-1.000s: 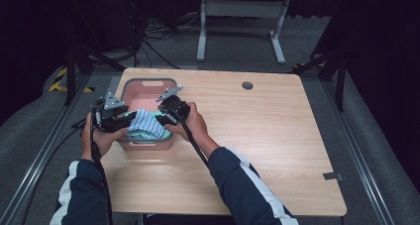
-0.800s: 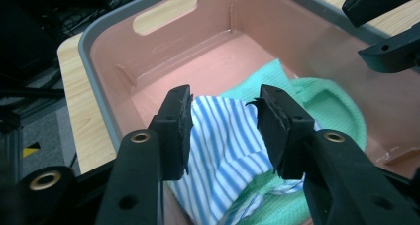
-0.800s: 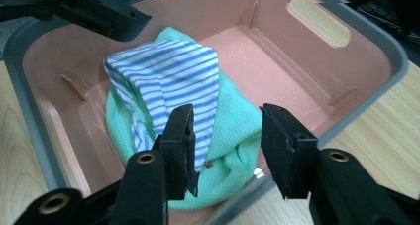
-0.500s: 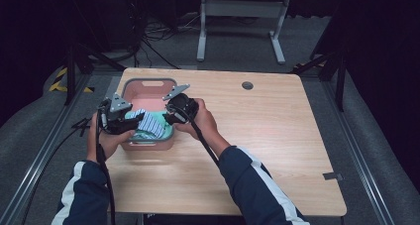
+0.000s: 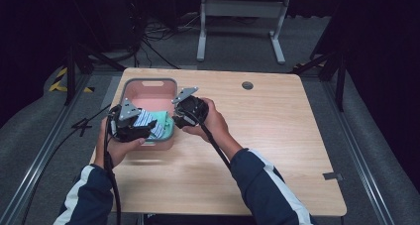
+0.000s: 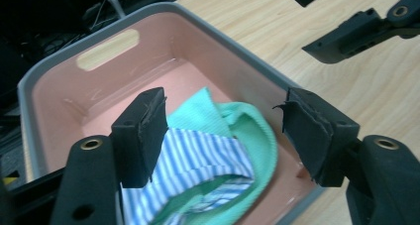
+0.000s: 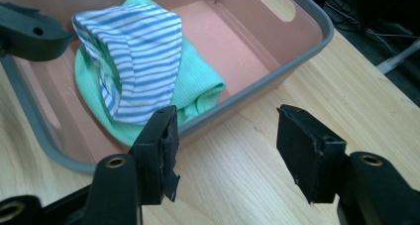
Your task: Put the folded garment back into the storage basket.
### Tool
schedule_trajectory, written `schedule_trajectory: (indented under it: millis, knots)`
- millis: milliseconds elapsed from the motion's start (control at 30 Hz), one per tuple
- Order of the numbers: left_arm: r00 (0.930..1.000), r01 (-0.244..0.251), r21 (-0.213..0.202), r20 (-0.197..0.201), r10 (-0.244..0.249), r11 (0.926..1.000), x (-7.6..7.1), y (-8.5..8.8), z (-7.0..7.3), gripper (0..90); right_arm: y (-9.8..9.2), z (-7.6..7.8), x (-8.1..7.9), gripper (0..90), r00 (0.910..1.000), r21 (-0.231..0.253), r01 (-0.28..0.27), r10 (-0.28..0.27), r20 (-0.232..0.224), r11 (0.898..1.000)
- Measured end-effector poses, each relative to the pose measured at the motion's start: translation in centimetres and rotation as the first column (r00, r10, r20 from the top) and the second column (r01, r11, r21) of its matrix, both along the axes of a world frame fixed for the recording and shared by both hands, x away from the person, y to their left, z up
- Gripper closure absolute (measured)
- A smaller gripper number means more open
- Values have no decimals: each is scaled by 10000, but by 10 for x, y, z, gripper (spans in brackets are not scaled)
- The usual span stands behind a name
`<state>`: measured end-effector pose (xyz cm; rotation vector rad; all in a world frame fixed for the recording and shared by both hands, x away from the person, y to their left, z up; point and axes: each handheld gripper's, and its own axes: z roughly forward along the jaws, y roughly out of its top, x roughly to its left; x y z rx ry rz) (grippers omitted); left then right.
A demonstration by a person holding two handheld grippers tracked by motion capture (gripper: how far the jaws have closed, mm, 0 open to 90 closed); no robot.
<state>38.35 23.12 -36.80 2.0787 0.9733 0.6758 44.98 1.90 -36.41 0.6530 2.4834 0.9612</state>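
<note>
A pink bin with a grey rim [image 5: 148, 81] stands at the table's far left. In it lies a blue-and-white striped cloth [image 7: 133, 51] on top of a green cloth [image 7: 198, 86]. My left gripper [image 6: 220, 111] hovers over the bin's near left corner. Its jaws have just been opening and stand apart above the striped cloth [image 6: 198, 158] without pressing on it. My right gripper [image 7: 228, 121] is beside the bin's right wall, over the table. Its jaws have also just been opening, with nothing between them. In the high view the left gripper [image 5: 143, 130] and right gripper [image 5: 181, 117] flank the cloths [image 5: 154, 122].
The bin has a handle slot [image 6: 106, 49] in its far wall. The wooden table [image 5: 277, 150] stretches to the right, with a round cable hole [image 5: 247, 85] at the back. A dark floor with rails and cables surrounds the table.
Both grippers have drawn apart and back from the cloths, the left towards the near left, the right to the right. Their jaws stand wider. The cloths stay in the bin.
</note>
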Motion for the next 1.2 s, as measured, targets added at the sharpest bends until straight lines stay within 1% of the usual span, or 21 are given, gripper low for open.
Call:
schedule_trajectory:
  millis: [67,133,167,267,300,400,467,500,533,567,600,733,767,833,867,933,967,1033,1067,1133,1200]
  knots:
    - [9999,103,102,-25,-103,9999,-3,-4,-1,327,-3,0,-2,417,10000,51,19,-19,-38,10000]
    - [9997,242,73,-4,-241,9997,-6,-10,-1,319,-6,1,-5,417,10000,-12,-19,19,-30,10000]
    - [9995,313,176,69,-314,9994,-8,-12,-1,318,-9,1,-5,415,10000,-88,-88,87,-35,9999]
    - [9991,396,3,154,-396,9992,-13,-16,-1,315,-14,1,-8,416,10000,-214,-70,71,24,9997]
    - [9990,417,-14,168,-417,9991,-14,-17,-1,314,-16,1,-9,416,10000,-252,-91,92,27,9996]
    - [9984,506,102,251,-508,9987,-19,-20,-2,310,-23,2,-12,415,9999,-276,-133,135,49,9995]
    - [9983,502,25,305,-503,9987,-21,-22,-3,307,-28,2,-13,414,9999,-345,-122,126,90,9993]
    - [9978,587,109,287,-590,9982,-22,-23,-3,307,-29,2,-14,413,9999,-356,-130,132,63,9993]
    - [9978,587,109,287,-590,9982,-22,-23,-3,311,-29,2,-14,413,9999,-356,-130,132,63,9993]
    - [9972,669,173,308,-674,9976,-22,-24,-4,320,-34,2,-16,411,9999,-424,-117,121,90,9990]
    - [9964,815,262,231,-821,9963,-24,-27,-5,318,-37,2,-17,411,9999,-427,-110,114,91,9990]
    - [9952,936,340,260,-945,9950,-26,-32,-7,313,-44,1,-20,406,9999,-502,-107,112,96,9987]
    - [9947,981,393,273,-992,9944,-26,-34,-7,310,-50,0,-23,402,9999,-491,-65,71,116,9988]
    - [9935,1101,411,242,-1112,9931,-28,-40,-8,308,-53,0,-24,383,10000,-532,-56,60,76,9986]
    - [9935,1101,411,242,-1112,9931,-28,-40,-8,308,-53,0,-24,383,10000,-532,-56,60,76,9986]
    - [9908,1308,575,263,-1325,9897,-31,-45,-8,306,-62,-1,-27,381,9998,-618,59,-47,196,9981]
    - [9908,1308,575,263,-1325,9897,-31,-45,-8,305,-62,-1,-27,381,9998,-618,59,-47,196,9981]
    - [9875,1547,579,211,-1562,9863,-34,-50,-9,302,-68,-1,-29,379,9997,-647,111,-98,207,9978]
    - [9868,1590,569,226,-1604,9856,-35,-52,-10,299,-70,-1,-29,377,9997,-654,141,-126,229,9978]
    - [9842,1745,714,175,-1761,9821,-37,-56,-11,291,-75,-2,-31,374,9998,-637,153,-143,153,9979]
    - [9809,1923,840,138,-1941,9777,-40,-61,-13,283,-81,-3,-34,370,9996,-705,202,-187,207,9973]
